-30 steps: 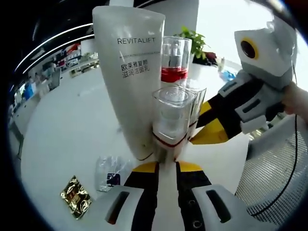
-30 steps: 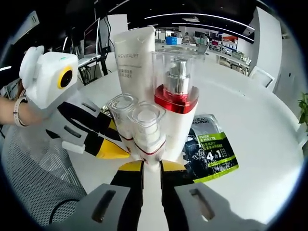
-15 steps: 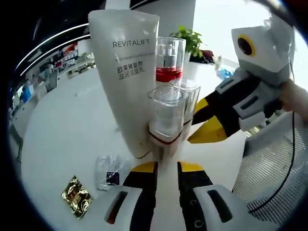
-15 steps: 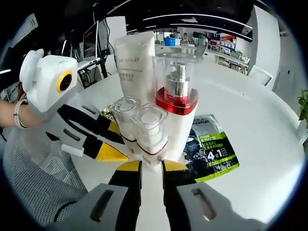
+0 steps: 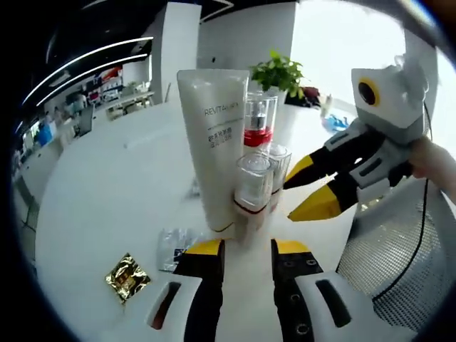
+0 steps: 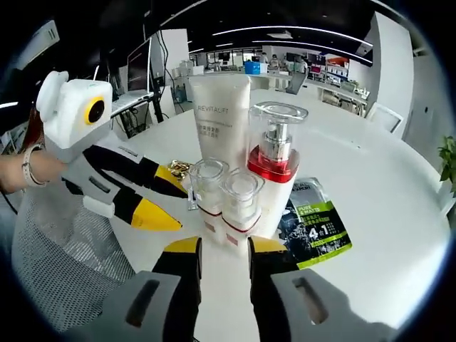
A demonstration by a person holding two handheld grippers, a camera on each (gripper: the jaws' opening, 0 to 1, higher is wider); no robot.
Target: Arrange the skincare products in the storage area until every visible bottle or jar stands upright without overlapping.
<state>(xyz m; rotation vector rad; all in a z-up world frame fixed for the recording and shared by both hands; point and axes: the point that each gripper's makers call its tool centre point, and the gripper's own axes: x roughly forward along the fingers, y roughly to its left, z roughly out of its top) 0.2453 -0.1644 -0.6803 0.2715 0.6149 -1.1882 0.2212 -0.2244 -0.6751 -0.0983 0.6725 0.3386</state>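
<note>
Four products are seen upright, clustered on the white worktop: tube, red-collared pump bottle, two small clear-capped bottles. Left gripper and right gripper are parted, holding nothing. Flat sachets are left lying; arrangement is judged nearly finished

Both views are bright and sharp at the centre. In the left gripper view, daylight floods in from the upper right and washes that area to pure white; the round white tabletop glares. In the right gripper view, long ceiling strip lights glow against a dark ceiling. Fisheye bending curves and softens everything toward the edges. Shadows are faint and short.
</note>
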